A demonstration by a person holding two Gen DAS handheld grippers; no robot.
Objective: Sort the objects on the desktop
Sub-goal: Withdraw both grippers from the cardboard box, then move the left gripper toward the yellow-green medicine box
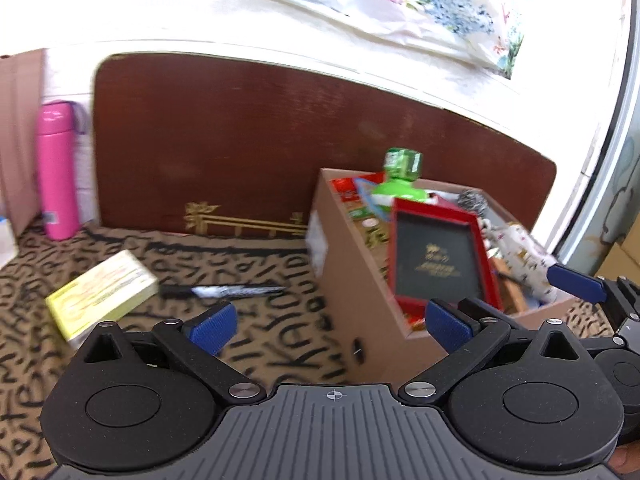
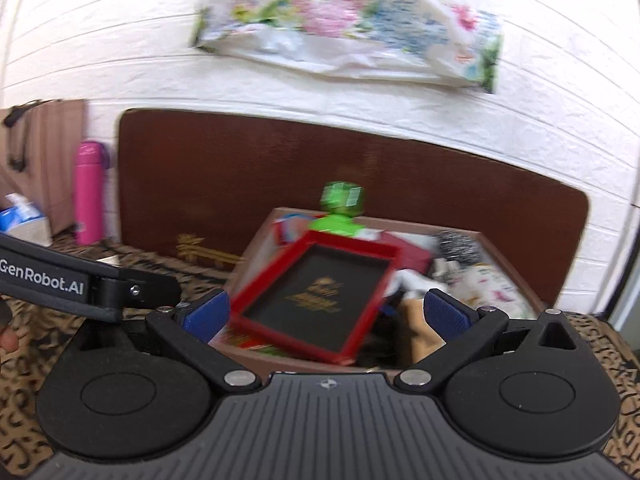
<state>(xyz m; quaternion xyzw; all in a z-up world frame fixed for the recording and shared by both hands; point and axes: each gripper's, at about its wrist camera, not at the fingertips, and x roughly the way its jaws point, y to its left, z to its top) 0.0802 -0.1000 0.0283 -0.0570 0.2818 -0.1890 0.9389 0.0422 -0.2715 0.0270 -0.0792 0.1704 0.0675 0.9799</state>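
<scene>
both tongs, left (image 1: 330,326) and right (image 2: 326,316), gape wide and empty, red box (image 2: 316,298) just ahead of right.

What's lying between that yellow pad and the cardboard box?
A black marker lies on the patterned cloth between the yellow pad and the cardboard box, per the left wrist view.

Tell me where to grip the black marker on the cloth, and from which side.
Grip the marker mid-barrel, coming from above with the left gripper. It lies flat, crosswise to the view, so the fingers should straddle the thin barrel front and back. The notepad sits near its left end.
</scene>
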